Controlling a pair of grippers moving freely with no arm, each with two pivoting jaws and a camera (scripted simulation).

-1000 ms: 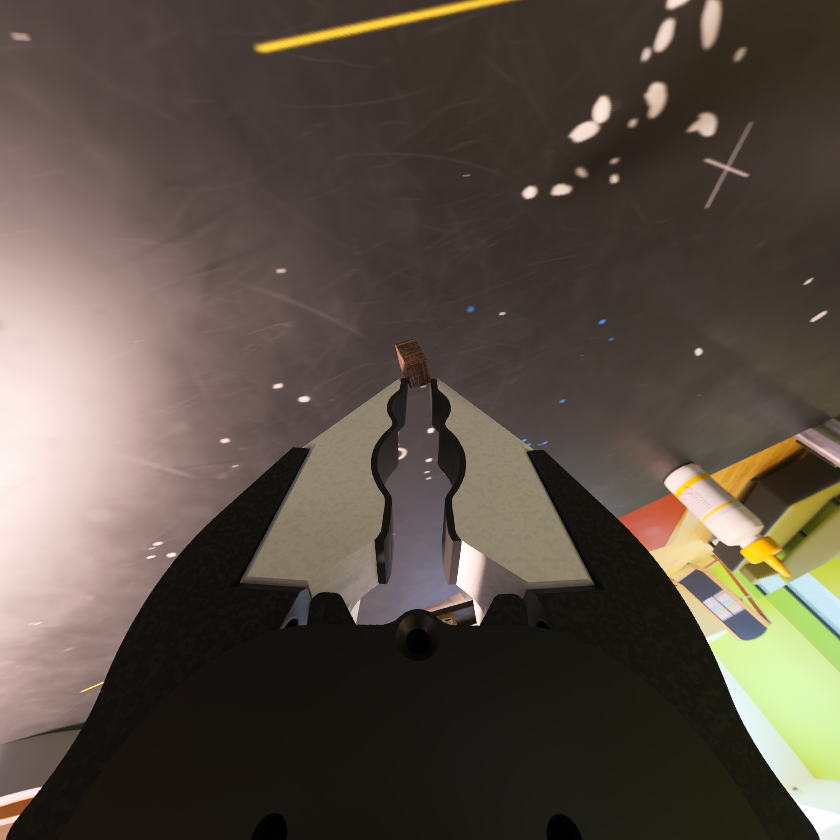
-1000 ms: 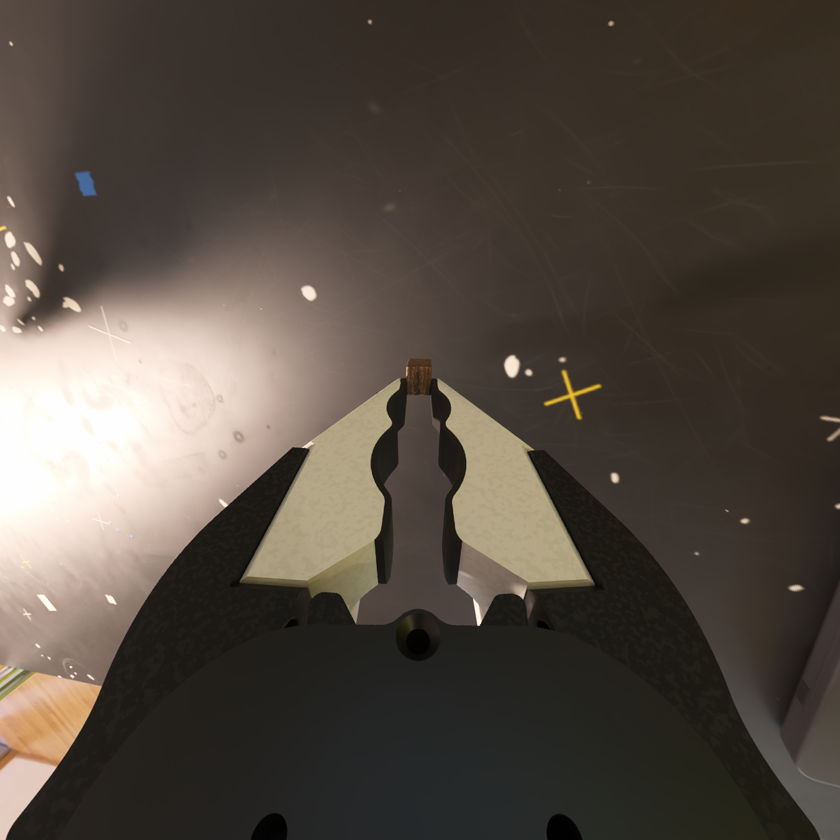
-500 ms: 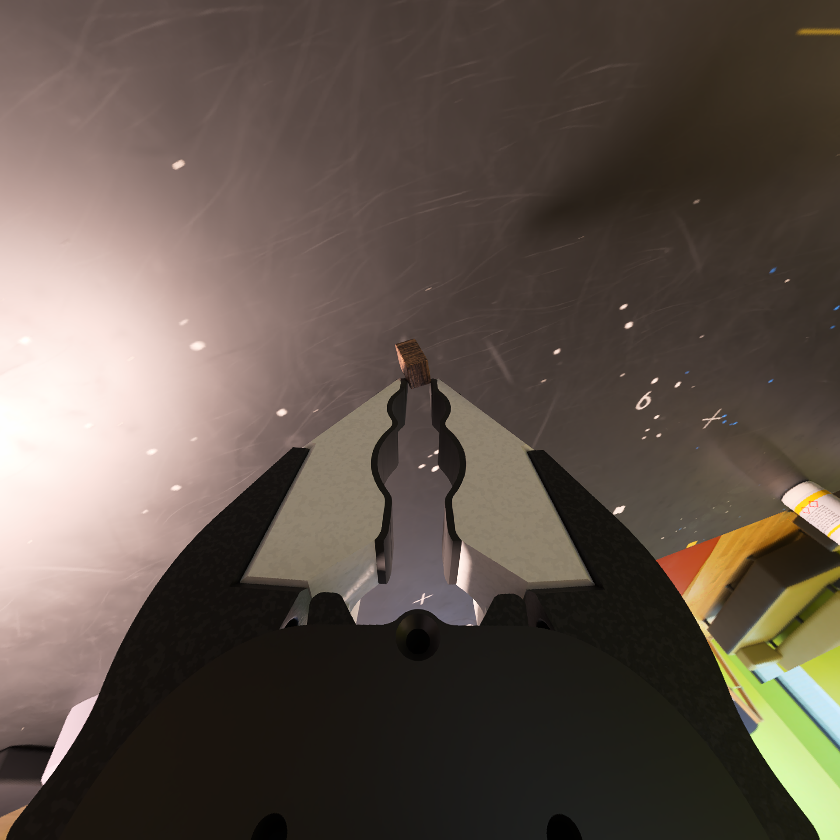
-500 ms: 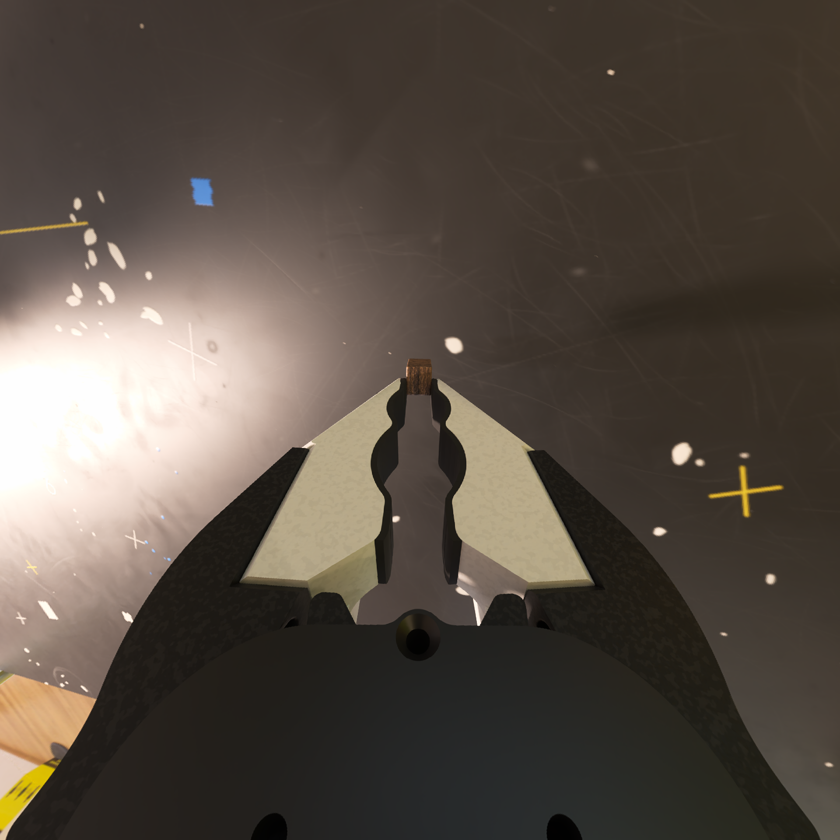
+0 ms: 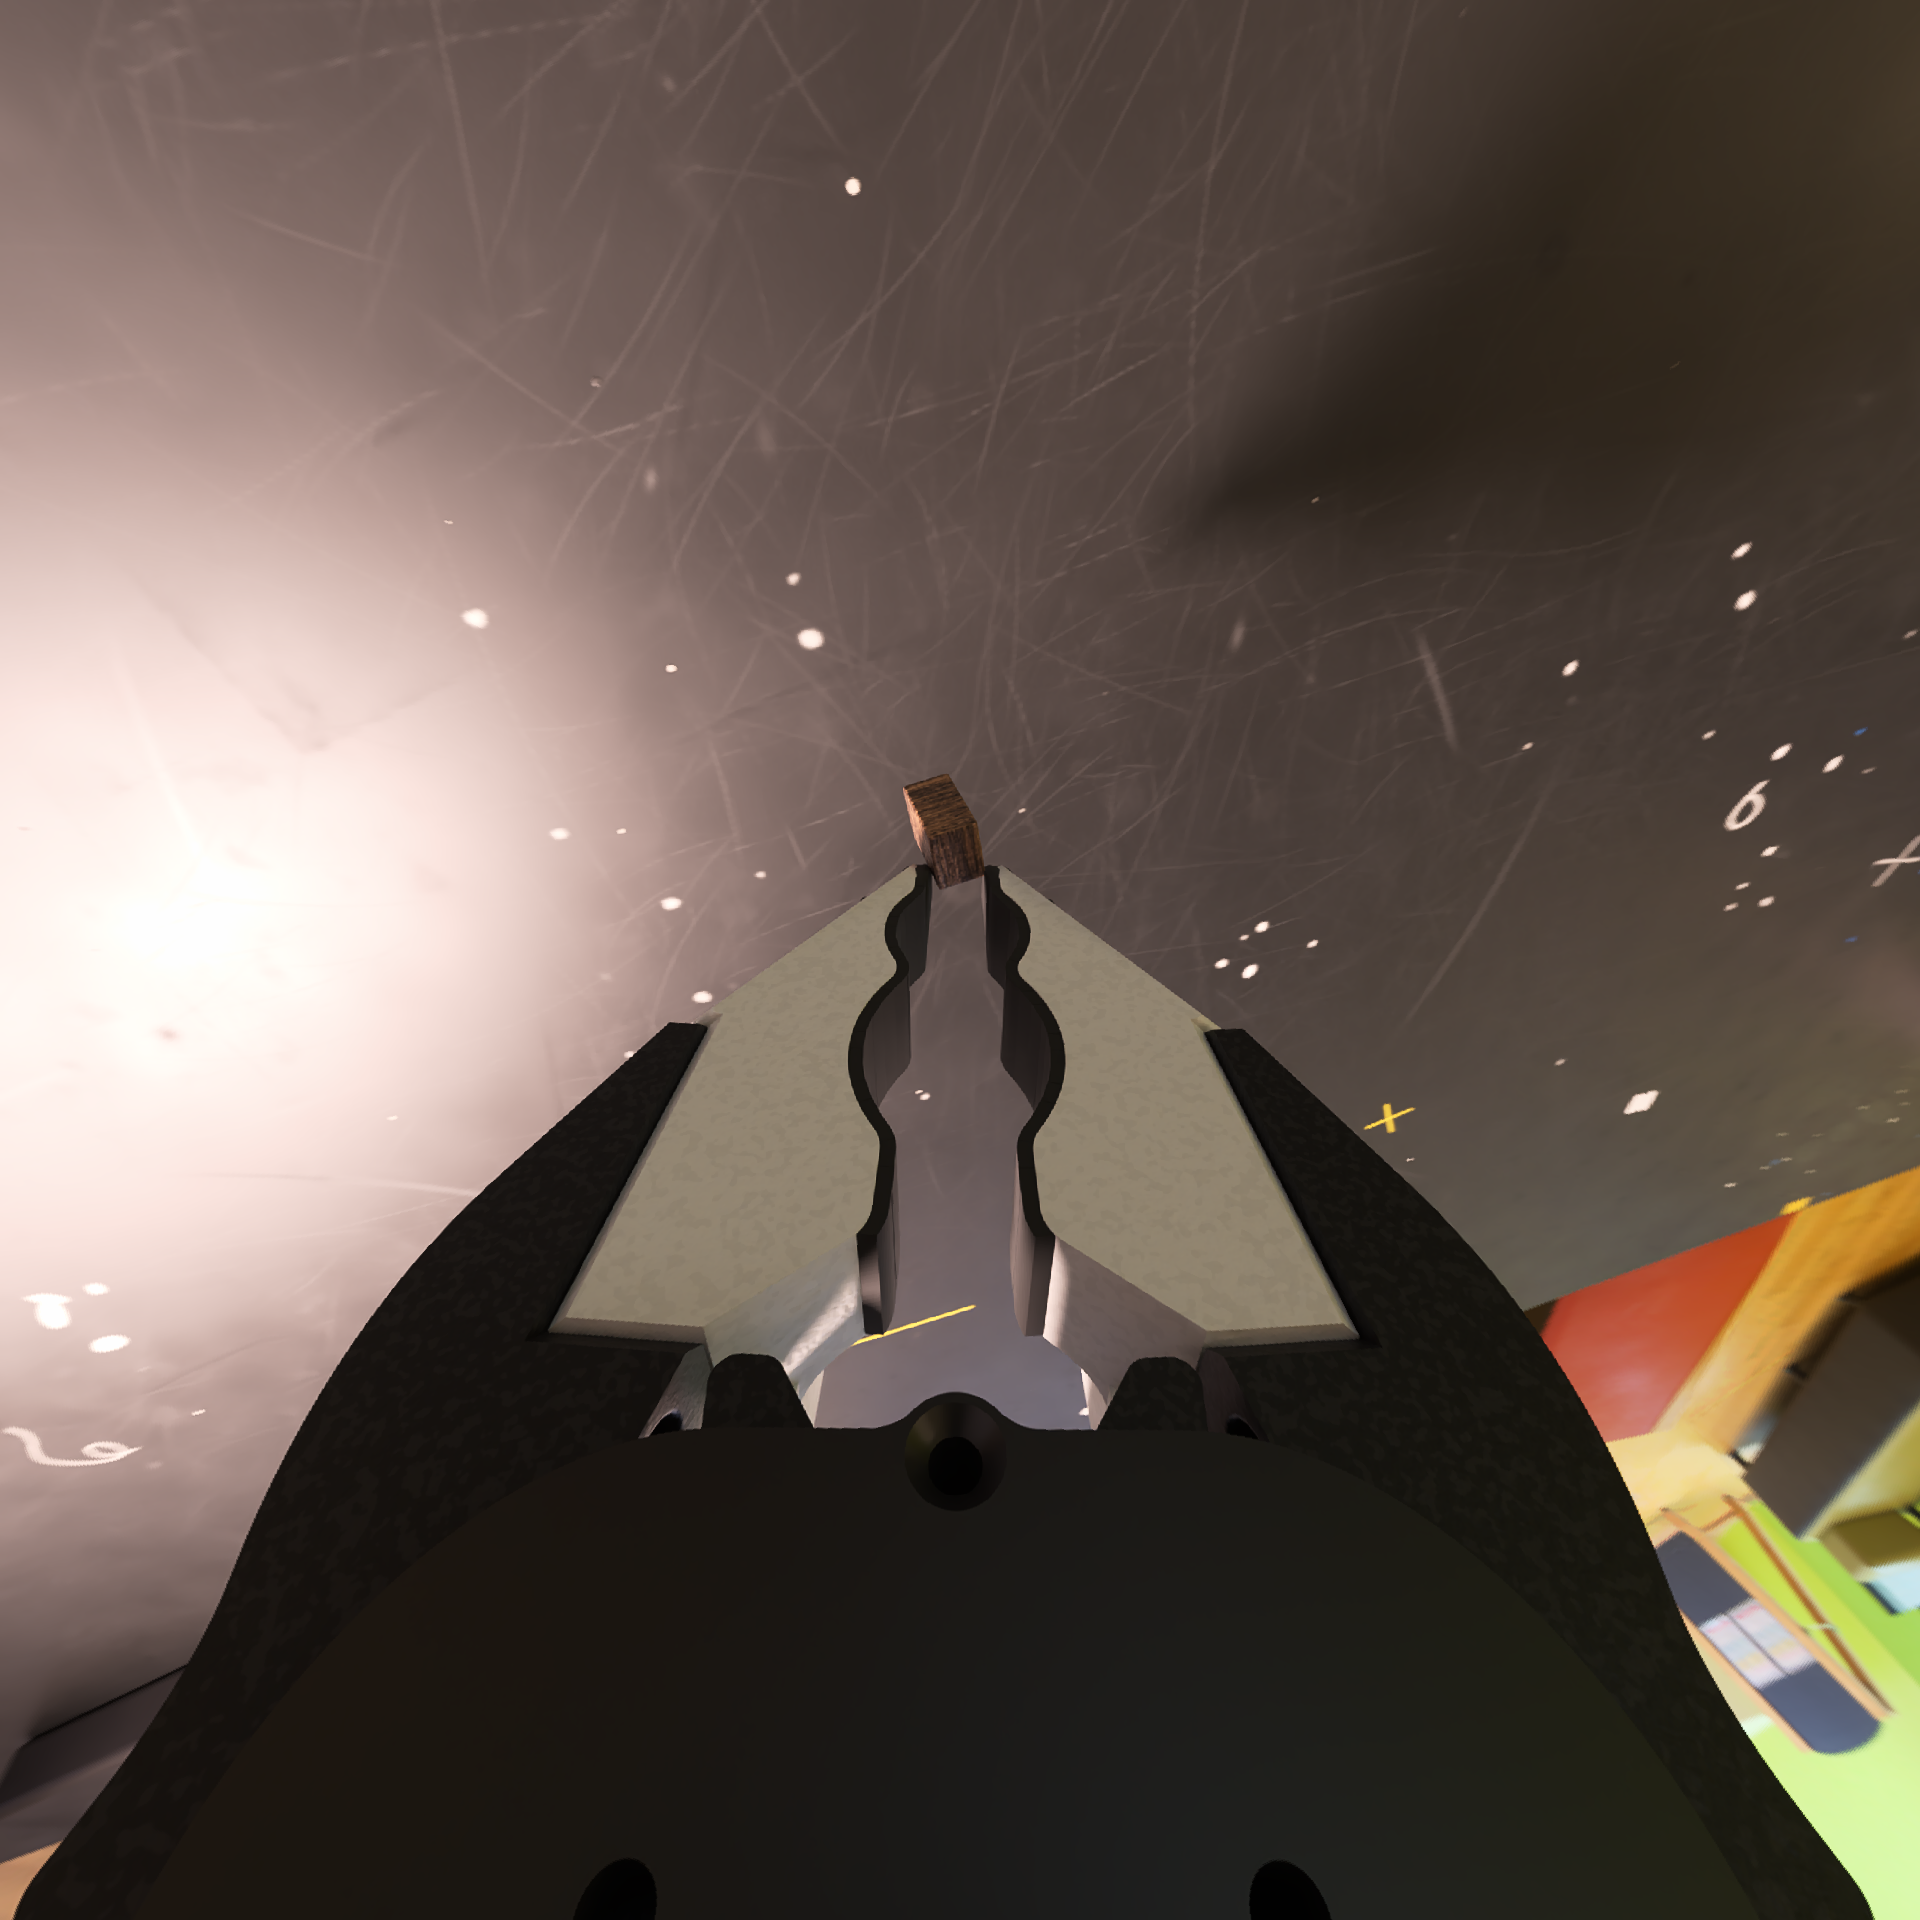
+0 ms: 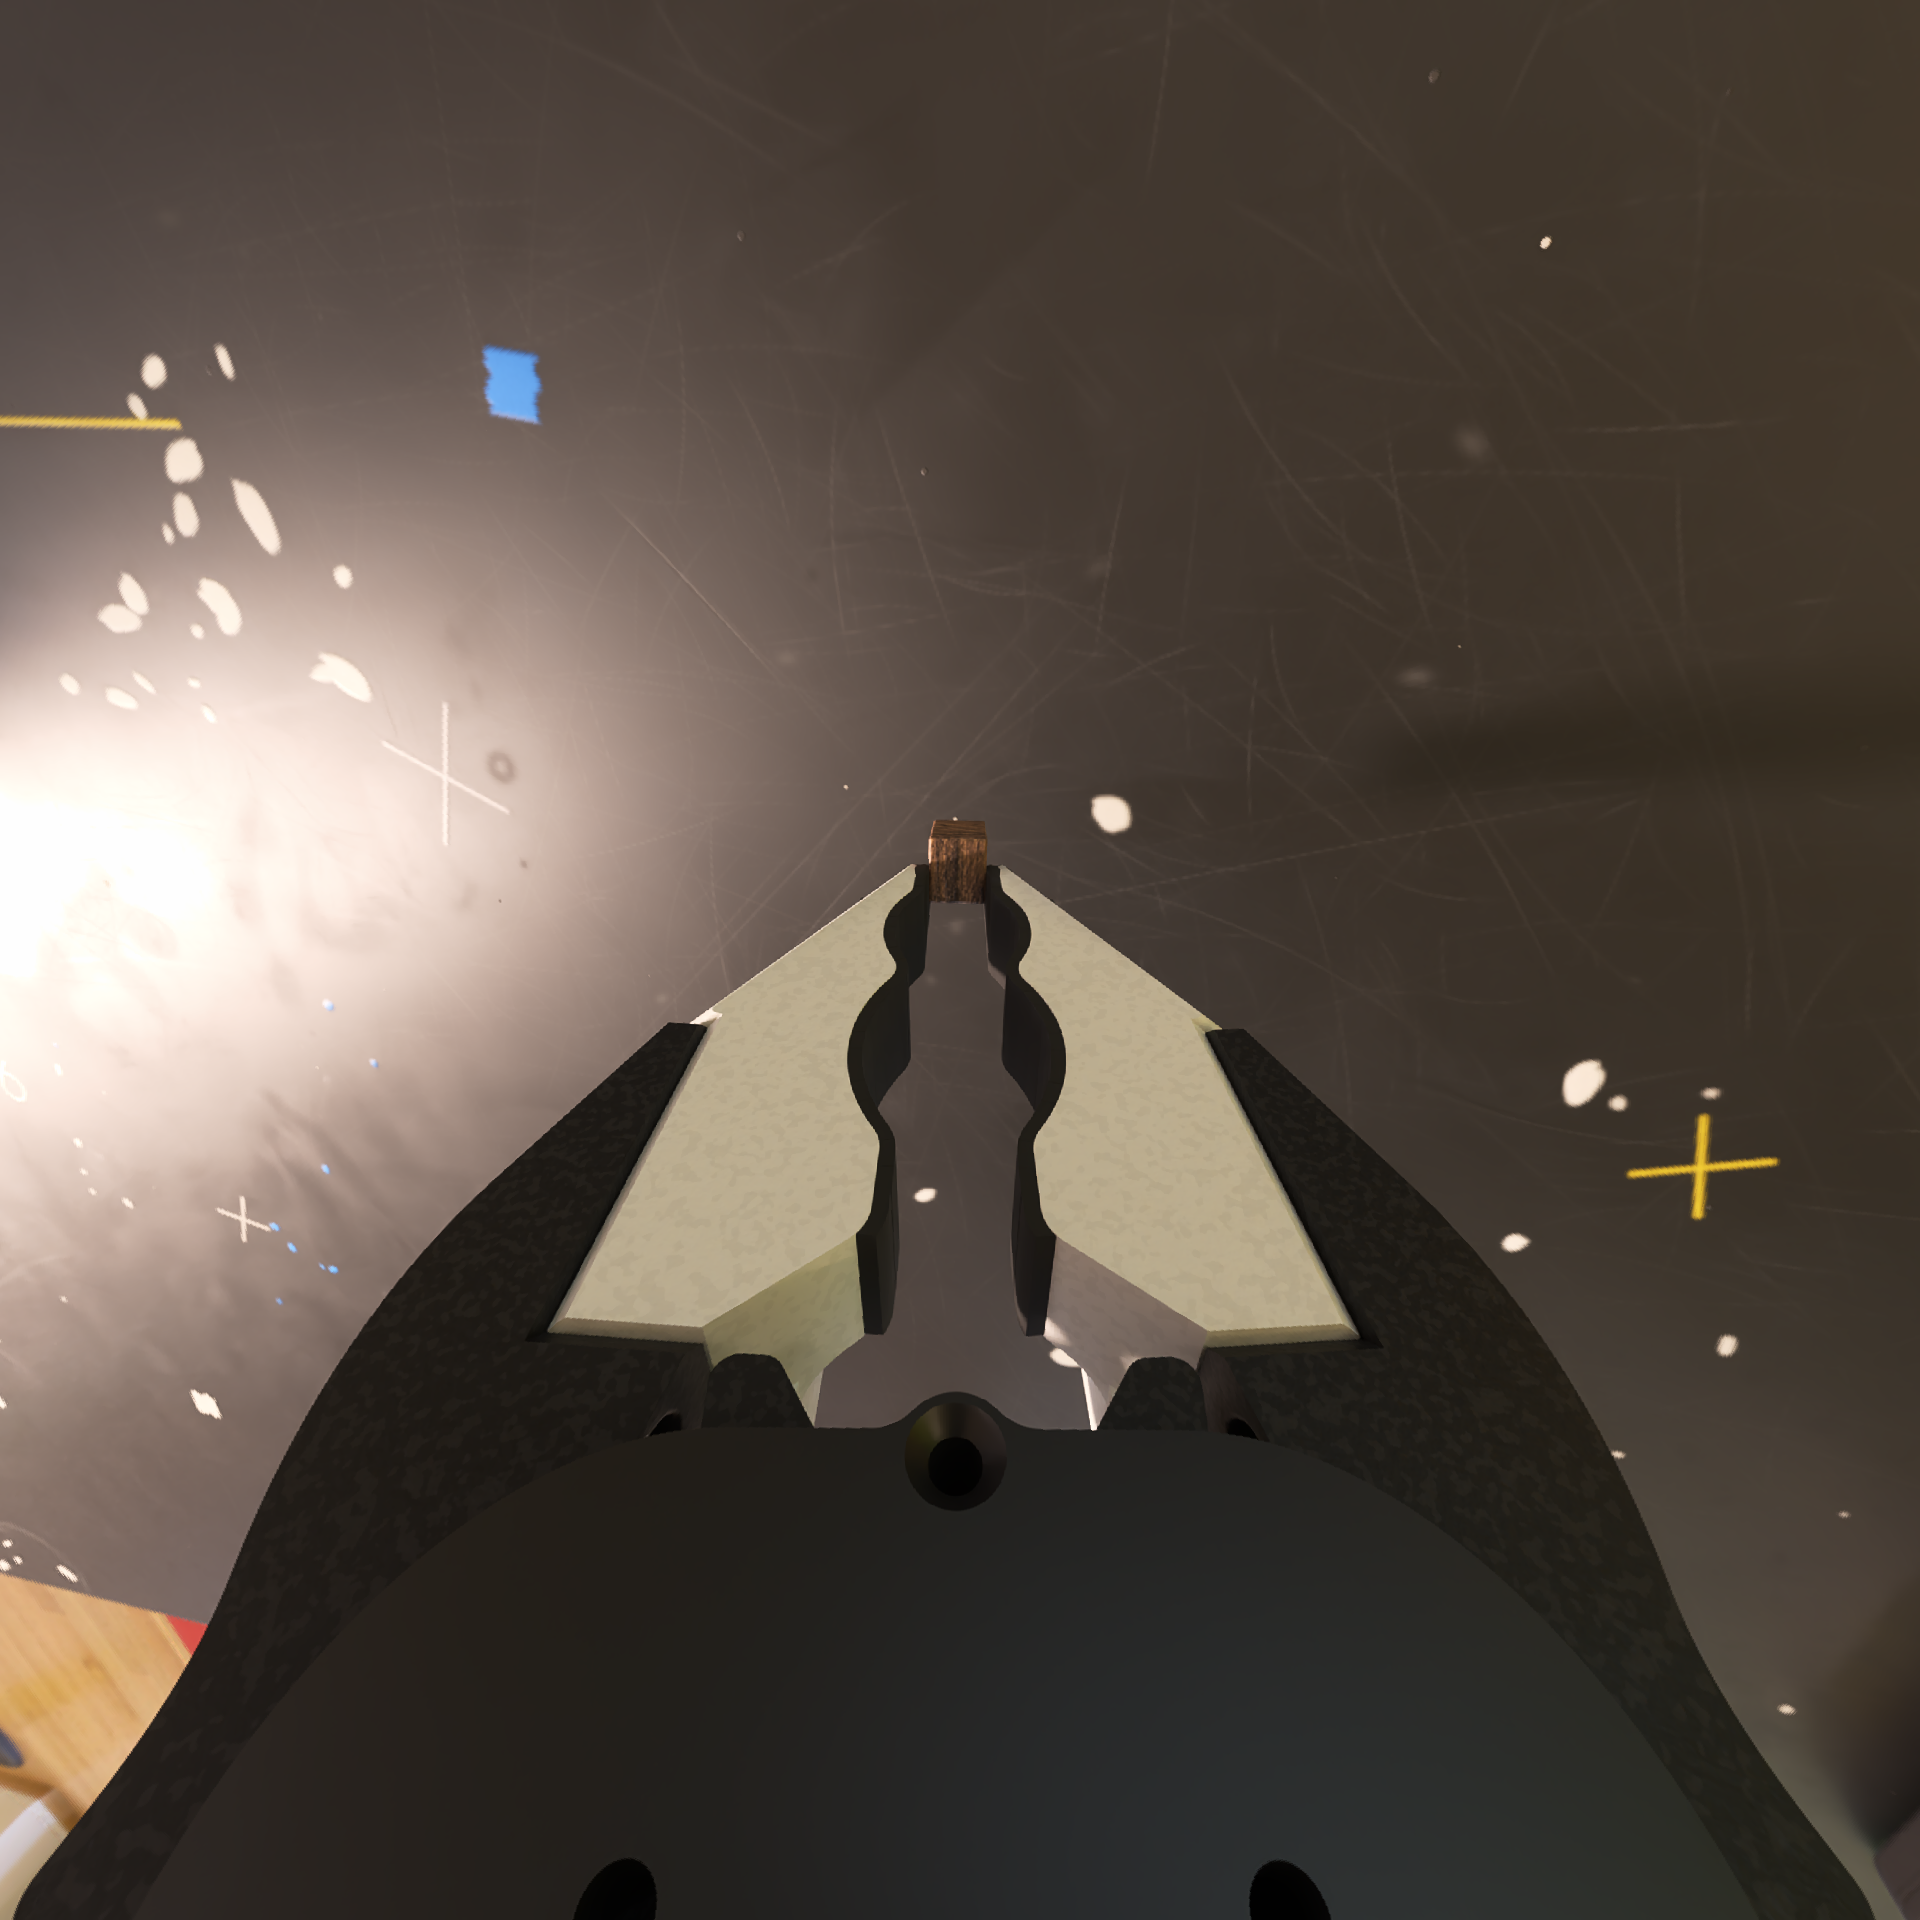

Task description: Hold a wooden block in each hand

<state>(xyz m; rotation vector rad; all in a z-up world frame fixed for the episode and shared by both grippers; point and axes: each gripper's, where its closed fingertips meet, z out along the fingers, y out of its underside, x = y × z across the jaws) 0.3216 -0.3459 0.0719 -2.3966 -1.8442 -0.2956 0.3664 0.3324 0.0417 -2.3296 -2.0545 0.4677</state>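
Wooden blocks, small brown cubes with dark grain, sit 1 in each of my tongs: my left gripper [image 5: 953, 878] is clamped on a tilted small brown wooden block [image 5: 943, 829] at the centre of the left wrist frame, and my right gripper [image 6: 956, 883] is clamped on a squarer-sitting small brown wooden block [image 6: 957, 860] at the centre of the right wrist frame. Both are pinched only at the very tips of the pale fingers [image 5: 748, 1132], with most of each cube poking out beyond them. I judge that to be the main risk: the left cube is skewed, leaning toward the upper left, so a jolt or a quick swing could let it pivot and slip out; the right one looks better seated but has just as little bite. Squeezing harder might squirt a cube forward off the tips. Under both lies a dark scratched tabletop [image 5: 1247, 416] speckled with white paint flecks, so a dropped cube would bounce away. My count: 2 grippers, 2 blocks, 1 blue tape patch [image 6: 512, 385] at upper left of the right frame, 1 yellow cross [image 6: 1701, 1165] at its right edge, 1 small yellow cross [image 5: 1390, 1119] right of centre in the left frame, and 1 multicoloured cluster of objects [image 5: 1766, 1455] at lower right that I cannot identify.
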